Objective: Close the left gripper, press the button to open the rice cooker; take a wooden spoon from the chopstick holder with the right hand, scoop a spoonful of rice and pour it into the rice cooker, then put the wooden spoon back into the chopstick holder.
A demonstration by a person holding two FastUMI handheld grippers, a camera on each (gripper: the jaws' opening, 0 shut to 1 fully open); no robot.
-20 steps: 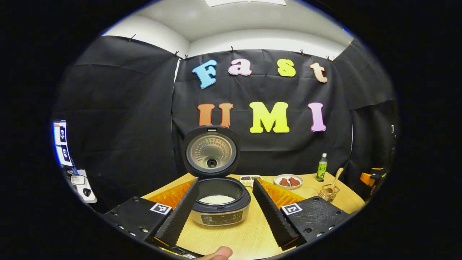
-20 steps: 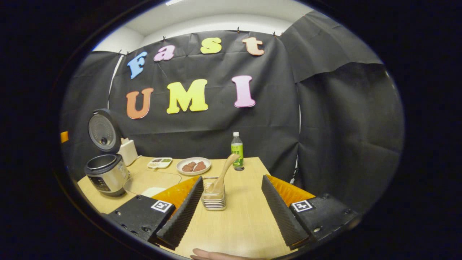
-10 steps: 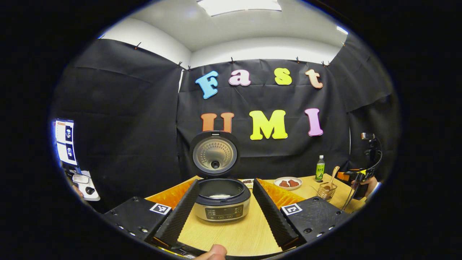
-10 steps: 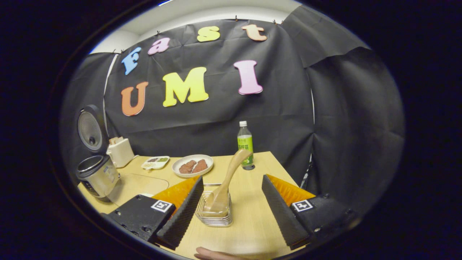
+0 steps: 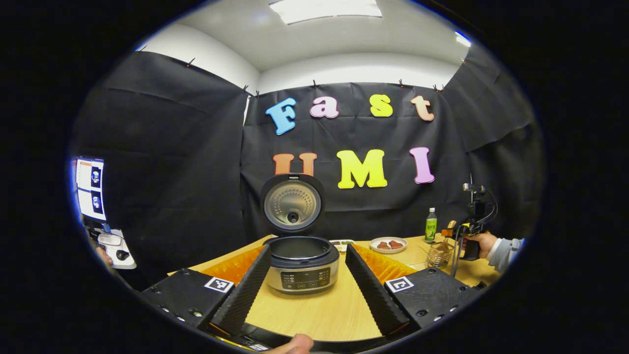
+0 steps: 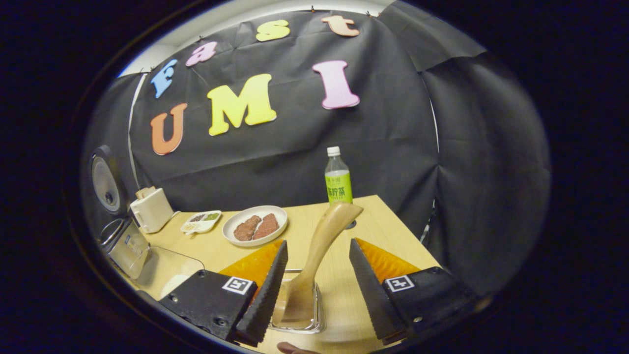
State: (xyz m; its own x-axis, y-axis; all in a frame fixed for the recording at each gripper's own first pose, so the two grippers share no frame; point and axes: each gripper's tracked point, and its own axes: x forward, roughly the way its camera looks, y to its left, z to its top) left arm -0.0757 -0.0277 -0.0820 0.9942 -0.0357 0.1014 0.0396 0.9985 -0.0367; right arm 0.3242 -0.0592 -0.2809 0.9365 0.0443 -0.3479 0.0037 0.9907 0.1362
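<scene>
With rice cooker (image 5: 300, 265) lid up, your right gripper (image 6: 314, 282) jaws straddle the wooden spoon (image 6: 319, 250) unclenched (left gripper (image 5: 304, 285) released too).

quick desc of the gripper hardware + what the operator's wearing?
Each gripper has two black, wedge-shaped fingers with ribbed inner pads, orange panels behind them, and black blocks carrying square black-and-white fiducial tags. Left gripper and right gripper look identical. Seen from the left gripper view, the right unit has a black handle, orange body, black cables and a mast on top; the hand holding it has a grey sleeve with a white cuff.
</scene>
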